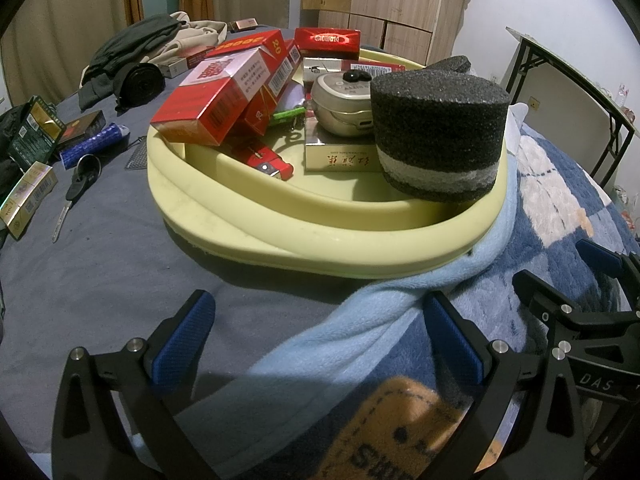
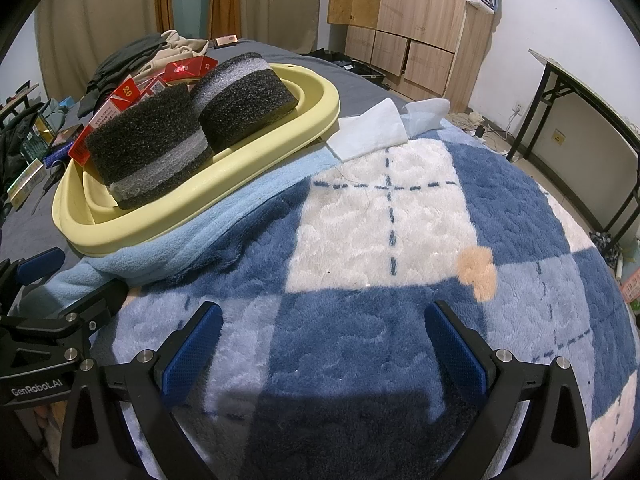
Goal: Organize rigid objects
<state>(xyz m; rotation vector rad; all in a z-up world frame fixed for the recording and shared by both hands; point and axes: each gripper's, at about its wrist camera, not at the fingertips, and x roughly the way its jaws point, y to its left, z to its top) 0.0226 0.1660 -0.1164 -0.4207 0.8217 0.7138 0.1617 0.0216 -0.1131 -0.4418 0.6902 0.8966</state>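
Observation:
A pale yellow basin [image 1: 320,224] [image 2: 256,168] sits on the bed and holds red cigarette boxes [image 1: 216,96], a round metal tin [image 1: 340,100], a white box [image 1: 340,156] and two black foam blocks [image 1: 436,136] [image 2: 148,152]. My left gripper [image 1: 320,336] is open just in front of the basin, above a light blue blanket edge, with nothing between its fingers. My right gripper [image 2: 324,344] is open over the blue and white plush blanket [image 2: 380,240], to the right of the basin, also empty. Each view shows the other gripper at its edge.
Left of the basin on the grey sheet lie a car key [image 1: 76,188], a blue ribbed handle [image 1: 92,144], dark and gold boxes [image 1: 36,136] and a pile of clothes [image 1: 132,52]. White cloths [image 2: 372,128] lie beyond the basin. A folding table [image 2: 592,128] stands at right.

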